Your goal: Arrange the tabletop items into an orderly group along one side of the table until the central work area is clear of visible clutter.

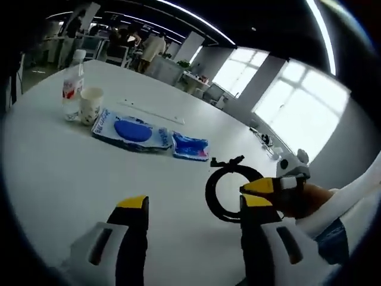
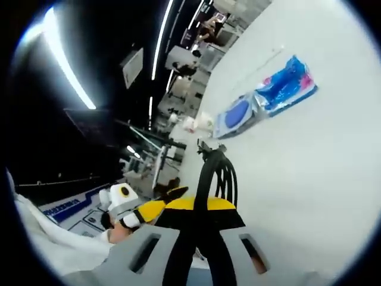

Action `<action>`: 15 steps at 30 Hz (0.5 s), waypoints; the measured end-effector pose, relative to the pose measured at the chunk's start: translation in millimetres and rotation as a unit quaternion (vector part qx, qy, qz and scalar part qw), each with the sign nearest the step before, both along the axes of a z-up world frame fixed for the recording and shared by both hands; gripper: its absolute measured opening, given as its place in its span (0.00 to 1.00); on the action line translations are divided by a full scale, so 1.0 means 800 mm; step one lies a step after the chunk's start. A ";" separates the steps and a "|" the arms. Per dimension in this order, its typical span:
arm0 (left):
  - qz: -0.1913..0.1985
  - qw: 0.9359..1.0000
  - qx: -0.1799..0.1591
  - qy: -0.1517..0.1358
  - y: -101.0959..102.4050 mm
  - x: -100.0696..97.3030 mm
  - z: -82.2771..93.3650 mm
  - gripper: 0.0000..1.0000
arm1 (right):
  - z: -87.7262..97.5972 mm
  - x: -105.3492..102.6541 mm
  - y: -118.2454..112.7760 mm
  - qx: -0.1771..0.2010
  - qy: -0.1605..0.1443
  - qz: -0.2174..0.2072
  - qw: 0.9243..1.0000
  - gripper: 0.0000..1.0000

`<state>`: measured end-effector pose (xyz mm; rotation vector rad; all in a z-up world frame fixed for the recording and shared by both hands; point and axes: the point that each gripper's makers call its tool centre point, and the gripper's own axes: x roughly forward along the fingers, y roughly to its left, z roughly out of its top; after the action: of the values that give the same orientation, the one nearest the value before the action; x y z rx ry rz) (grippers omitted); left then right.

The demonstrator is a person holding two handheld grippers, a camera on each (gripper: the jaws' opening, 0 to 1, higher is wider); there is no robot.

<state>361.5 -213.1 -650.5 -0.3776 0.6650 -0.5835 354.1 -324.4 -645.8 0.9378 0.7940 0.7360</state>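
Gripping a black coiled cable loop (image 1: 229, 192) above the white table (image 1: 59, 179), the right gripper (image 1: 260, 193) should carry it beside the blue plastic packets (image 1: 132, 131), while the left gripper (image 1: 193, 208) hangs unclenched, holding nothing.

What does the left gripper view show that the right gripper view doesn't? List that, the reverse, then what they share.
Left gripper view: the left gripper with its jaws open over the white table, bright windows, and the black cable coil seen as a full ring. Right gripper view: the right gripper shut on that coil, seen edge-on. Shared: the coil, the large blue packet, the small blue packet and the table.
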 end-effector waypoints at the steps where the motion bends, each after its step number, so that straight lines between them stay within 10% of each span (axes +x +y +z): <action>1: 0.006 1.000 0.001 -0.001 0.005 0.000 -0.001 0.81 | -0.001 0.005 -0.002 0.003 0.002 -0.003 1.000 0.00; 15: 0.042 0.999 0.008 0.030 0.040 -0.019 -0.026 0.88 | -0.010 0.044 -0.004 0.002 0.006 0.000 1.000 0.00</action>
<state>346.1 -180.9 -671.4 -0.4074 0.7078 -0.4874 389.6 -327.9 -653.8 0.9473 0.8041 0.7327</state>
